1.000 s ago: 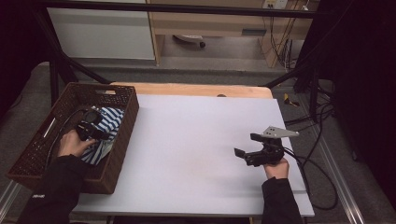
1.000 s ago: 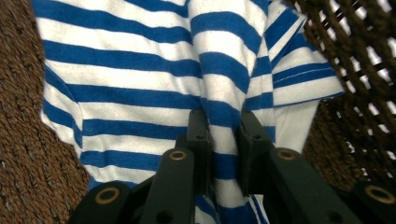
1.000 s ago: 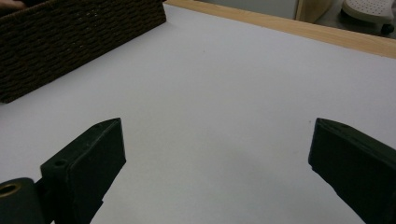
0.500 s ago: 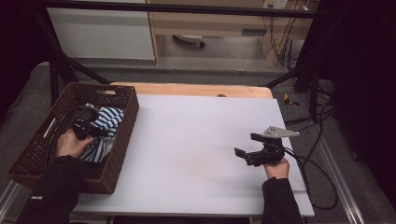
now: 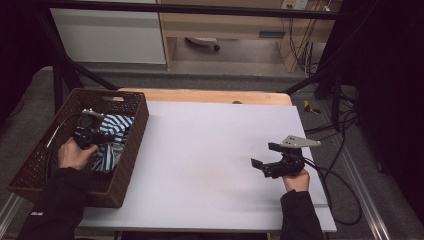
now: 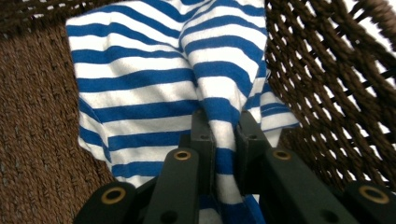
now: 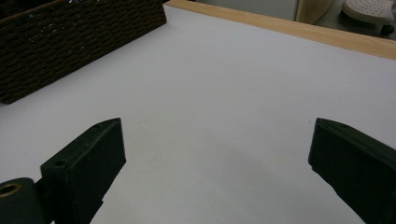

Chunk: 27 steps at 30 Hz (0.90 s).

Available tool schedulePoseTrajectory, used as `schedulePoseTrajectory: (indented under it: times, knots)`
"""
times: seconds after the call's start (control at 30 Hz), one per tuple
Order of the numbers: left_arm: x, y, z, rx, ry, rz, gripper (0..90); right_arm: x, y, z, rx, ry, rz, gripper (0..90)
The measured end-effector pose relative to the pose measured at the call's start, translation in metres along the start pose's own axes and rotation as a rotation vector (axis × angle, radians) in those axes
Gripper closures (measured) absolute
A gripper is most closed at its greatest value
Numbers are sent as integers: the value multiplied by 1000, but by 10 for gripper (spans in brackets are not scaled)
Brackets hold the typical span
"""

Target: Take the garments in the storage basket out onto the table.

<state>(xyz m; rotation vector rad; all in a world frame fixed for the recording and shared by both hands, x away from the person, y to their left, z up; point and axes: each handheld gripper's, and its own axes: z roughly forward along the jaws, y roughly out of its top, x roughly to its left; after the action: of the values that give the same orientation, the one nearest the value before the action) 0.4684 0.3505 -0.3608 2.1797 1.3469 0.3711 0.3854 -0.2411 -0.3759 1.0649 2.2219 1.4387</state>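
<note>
A blue-and-white striped cloth (image 5: 114, 137) (image 6: 154, 79) lies bunched inside the dark wicker basket (image 5: 125, 175) at the table's left edge. My left gripper (image 5: 95, 137) (image 6: 223, 133) is down in the basket, its jaws shut on a fold of the cloth that runs up between them. My right gripper (image 5: 264, 156) (image 7: 217, 154) hovers over the white table top (image 5: 210, 150) at the right, jaws wide open with nothing between them.
The basket's woven wall (image 6: 336, 93) stands close on the right of the left gripper. A wooden strip (image 5: 210, 96) edges the table's far side. Black cables (image 5: 345, 200) trail off the right edge. A dark frame (image 5: 65, 75) rises behind the basket.
The left hand has shifted slightly within the basket, still over the striped cloth. The right gripper has stayed where it was.
</note>
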Motion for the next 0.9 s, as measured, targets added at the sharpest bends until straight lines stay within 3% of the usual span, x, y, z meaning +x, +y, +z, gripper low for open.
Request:
schedulePoseTrajectory:
  times: [0.9]
  knots:
    - [1, 5, -44, -162, -12, 6, 804, 0, 0, -1, -4, -2, 1, 43]
